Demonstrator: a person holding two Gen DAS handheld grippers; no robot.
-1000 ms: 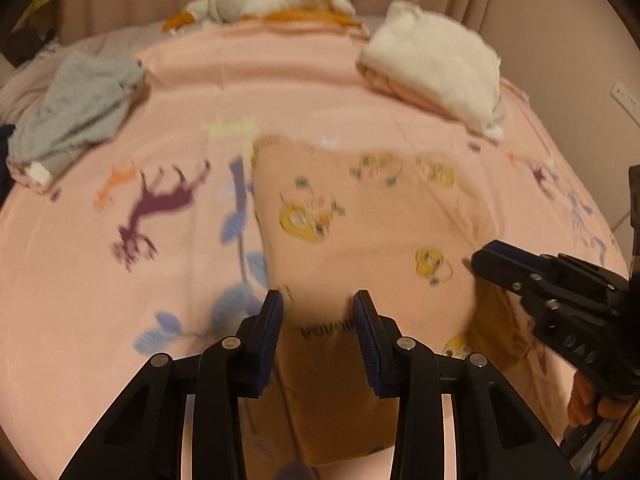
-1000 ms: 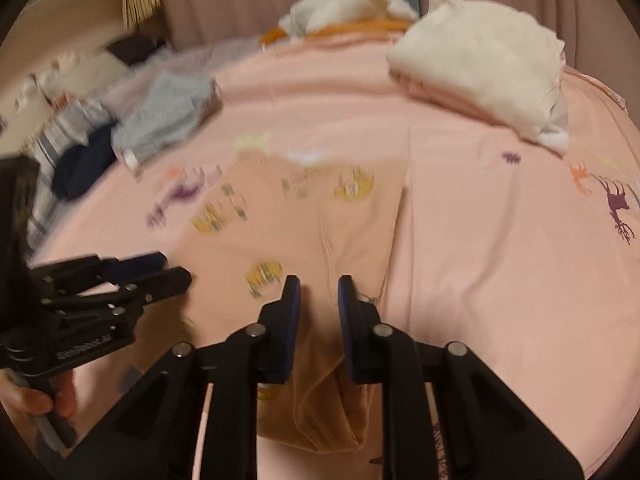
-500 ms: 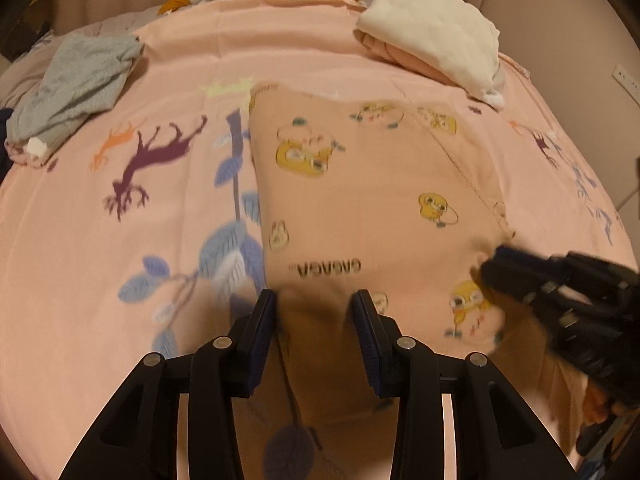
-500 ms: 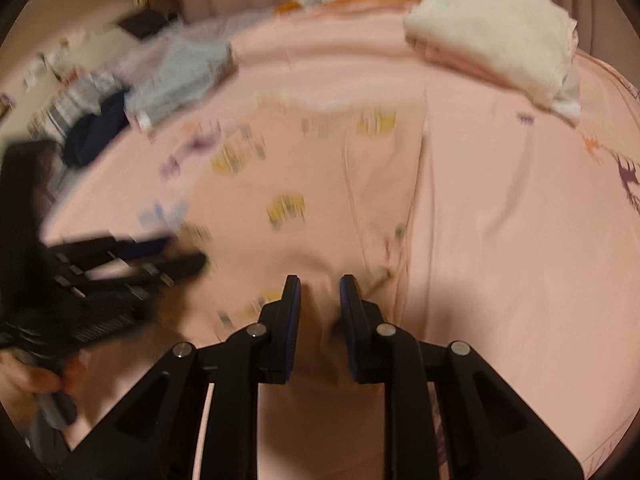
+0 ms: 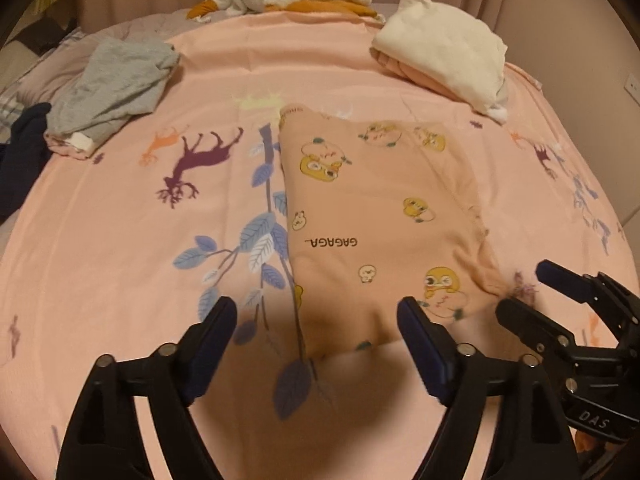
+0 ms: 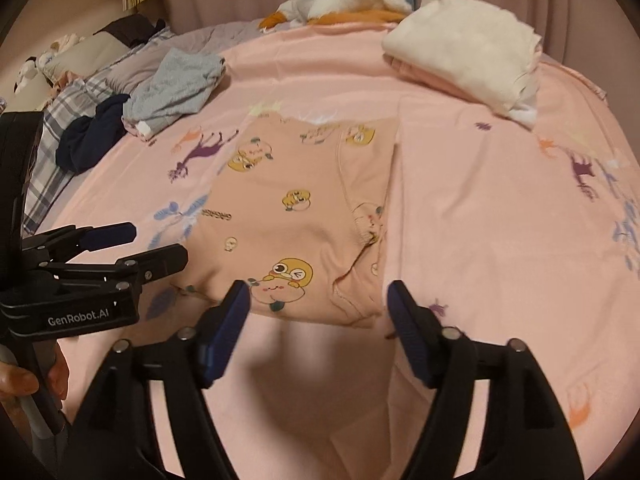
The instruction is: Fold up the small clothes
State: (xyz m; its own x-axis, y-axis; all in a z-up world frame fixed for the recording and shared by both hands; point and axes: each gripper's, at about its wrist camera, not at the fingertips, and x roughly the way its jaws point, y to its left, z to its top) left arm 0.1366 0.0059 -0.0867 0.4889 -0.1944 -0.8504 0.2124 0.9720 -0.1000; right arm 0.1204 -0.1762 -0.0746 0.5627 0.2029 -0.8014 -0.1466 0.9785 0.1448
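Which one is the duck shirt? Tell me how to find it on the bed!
Look at the big pink bedsheet printed with purple deer and blue leaves. In its middle, nearest the cameras, lies the folded peach garment, flat by itself. Unlike the plain grey clothes at the far left and the white pile at the far right, it has yellow cartoon ducks on it.

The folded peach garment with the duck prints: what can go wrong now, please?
1. The peach garment lies flat, but its right sleeve edge is bunched, so the fold may loosen.
2. The left gripper and right gripper are opening just over its near hem; a finger could snag it.
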